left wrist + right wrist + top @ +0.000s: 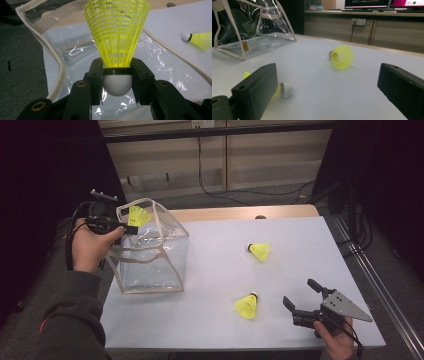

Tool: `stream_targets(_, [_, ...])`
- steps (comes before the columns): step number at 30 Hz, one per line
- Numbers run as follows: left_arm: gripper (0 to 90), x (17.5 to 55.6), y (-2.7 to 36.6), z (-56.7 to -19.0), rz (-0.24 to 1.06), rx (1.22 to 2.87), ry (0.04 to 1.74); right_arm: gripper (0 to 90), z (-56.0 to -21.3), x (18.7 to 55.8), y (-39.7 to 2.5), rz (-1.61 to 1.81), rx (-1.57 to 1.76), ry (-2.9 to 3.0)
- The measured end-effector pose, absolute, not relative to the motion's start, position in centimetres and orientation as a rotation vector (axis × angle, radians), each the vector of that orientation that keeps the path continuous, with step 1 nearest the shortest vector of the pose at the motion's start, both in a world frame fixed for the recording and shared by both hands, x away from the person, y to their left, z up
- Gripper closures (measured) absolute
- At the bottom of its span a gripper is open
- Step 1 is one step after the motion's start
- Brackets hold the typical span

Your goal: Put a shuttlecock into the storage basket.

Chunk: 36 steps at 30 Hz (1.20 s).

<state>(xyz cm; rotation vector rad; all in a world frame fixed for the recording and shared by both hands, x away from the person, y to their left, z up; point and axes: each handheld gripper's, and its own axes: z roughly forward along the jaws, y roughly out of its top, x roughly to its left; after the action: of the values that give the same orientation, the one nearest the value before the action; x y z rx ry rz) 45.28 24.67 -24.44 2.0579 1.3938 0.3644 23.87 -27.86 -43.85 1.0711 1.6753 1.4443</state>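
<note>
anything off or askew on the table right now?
Nothing damaged or spilled. The clear bag leans, its open top sagging out of square. Two shuttlecocks lie on their sides on the table: one far, one near the open right gripper. The left gripper holds a third shuttlecock over the bag.

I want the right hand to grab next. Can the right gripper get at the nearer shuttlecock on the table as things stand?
Probably yes. The right gripper is open and holds nothing, and the nearer shuttlecock lies on its side just beyond its jaws. Bare table lies between them; the clear bag and the far shuttlecock stand well aside.
</note>
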Motion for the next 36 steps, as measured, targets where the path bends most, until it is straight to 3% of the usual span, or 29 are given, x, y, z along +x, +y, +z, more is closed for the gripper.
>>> stream_targets(36, [64.6,45.9,24.8,-25.7,0.373,2.056,1.439,2.8,-43.8,23.9,-27.9,1.444,1.071,1.678])
